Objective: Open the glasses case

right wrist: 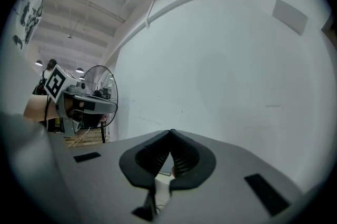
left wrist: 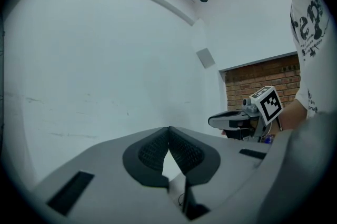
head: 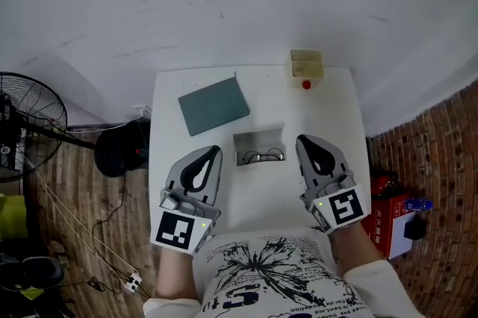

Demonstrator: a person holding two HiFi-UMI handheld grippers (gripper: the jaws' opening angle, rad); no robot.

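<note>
Fan [head: 26,122] on the far left is cut off by the frame edge. Left gripper [head: 216,149] is clamped shut on nothing. Glasses case [head: 259,137] sits on the white table [head: 336,107] between both grippers, with the glasses [head: 265,155] inside hard to make out. Right gripper [head: 301,138] is shut tight and empty too. Wood floor [head: 97,204] on the left, brick [head: 441,160] on the right.

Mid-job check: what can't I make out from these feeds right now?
- Glasses case: head view only, small; its lid and hinge cannot be told.
- Gripper views: the left gripper and right gripper, jaws together, block nearly all of the table.
- Red object beside the cream box: head view, too small to identify.
- Table's near edge: head view, covered by the person's shirt.
</note>
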